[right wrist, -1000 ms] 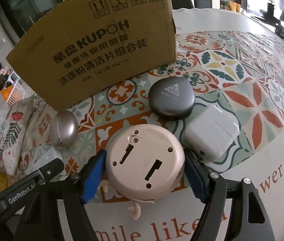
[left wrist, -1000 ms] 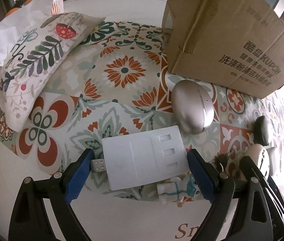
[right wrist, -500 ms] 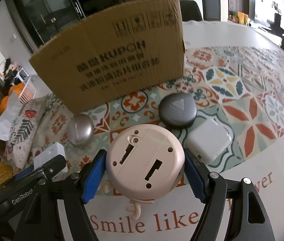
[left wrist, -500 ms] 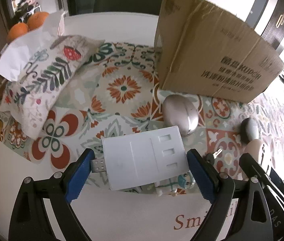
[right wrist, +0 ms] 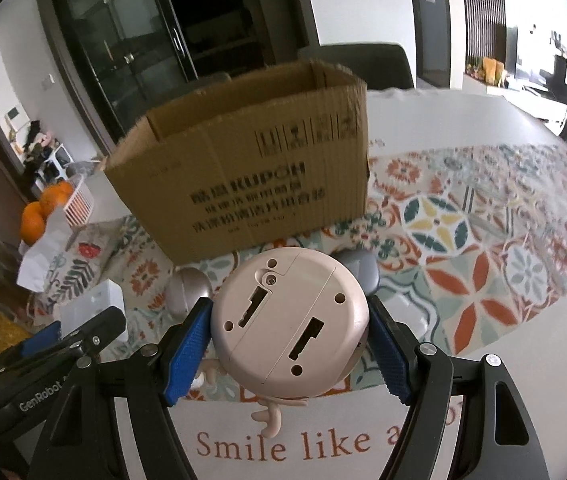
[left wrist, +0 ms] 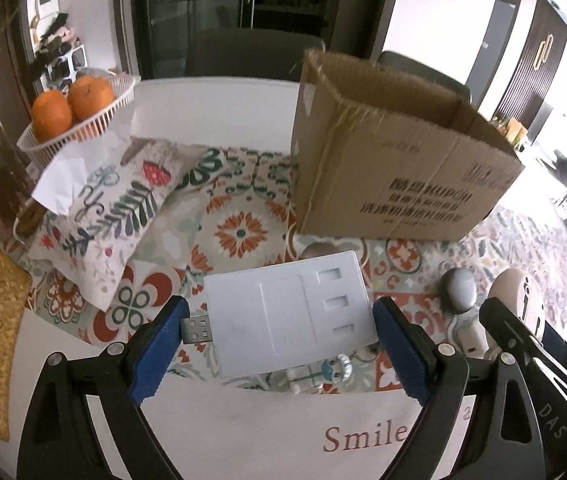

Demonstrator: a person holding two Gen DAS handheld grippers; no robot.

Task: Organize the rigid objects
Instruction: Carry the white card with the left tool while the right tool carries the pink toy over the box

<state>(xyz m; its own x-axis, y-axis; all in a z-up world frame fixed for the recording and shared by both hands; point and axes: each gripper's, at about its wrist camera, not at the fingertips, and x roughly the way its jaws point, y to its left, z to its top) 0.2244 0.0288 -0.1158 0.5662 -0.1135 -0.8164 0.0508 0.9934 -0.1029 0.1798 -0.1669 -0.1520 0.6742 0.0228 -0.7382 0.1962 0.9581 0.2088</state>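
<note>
Patterned tablecloth [right wrist: 463,240] over white tabletop, dark cabinets behind, oranges in a basket [left wrist: 79,128]. Left gripper [left wrist: 279,344] clamped on white USB hub [left wrist: 289,314]; right gripper [right wrist: 289,340] clamped on pink round toy [right wrist: 289,320], both lifted clear. Best carried level, above rim of open cardboard box [right wrist: 243,184], released inside, 1 at a time.

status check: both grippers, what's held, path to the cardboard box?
Left gripper shut on white USB hub. Right gripper shut on pink round toy. Both held clear of the mat. Cardboard box ahead, top open, nothing between.
</note>
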